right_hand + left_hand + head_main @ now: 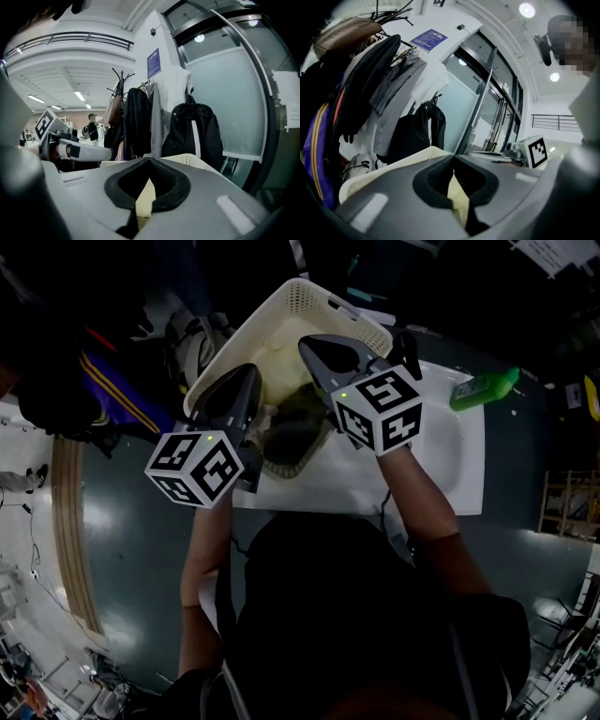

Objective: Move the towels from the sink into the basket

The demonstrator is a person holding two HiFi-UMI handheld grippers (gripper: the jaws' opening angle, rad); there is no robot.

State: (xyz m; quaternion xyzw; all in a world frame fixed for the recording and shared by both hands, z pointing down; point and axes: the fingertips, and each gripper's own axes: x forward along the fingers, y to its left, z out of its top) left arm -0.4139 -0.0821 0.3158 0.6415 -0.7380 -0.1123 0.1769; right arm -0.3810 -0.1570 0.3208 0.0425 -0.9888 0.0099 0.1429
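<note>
Head view, read from 9 o'clock to 3 o'clock:

1. Dark coats and a purple garment with yellow stripes hang at 9 o'clock of the basket, clear of it.
2. Left gripper, grey with a black-and-white marker cube, points to 12 o'clock over the near left rim of the basket. In the left gripper view its black-padded fingers are closed to a narrow slit on a fold of the pale yellow cloth towel, which hangs down between them.
3. Cream perforated plastic basket stands at 12 o'clock of both grippers, on the left part of the white rectangular sink. The pale yellow towel lies inside the basket, stretched between the two grippers. A darker olive cloth sits at the basket's near end; its shape cannot be made out.
4. Right gripper, same build, points to 11 o'clock above the basket's middle. In the right gripper view its fingers are pressed together on another pale yellow fold. The basket rim shows just beyond.
5. Green plastic bottle lies on the desk at 3 o'clock of the right gripper, well apart from it
</note>
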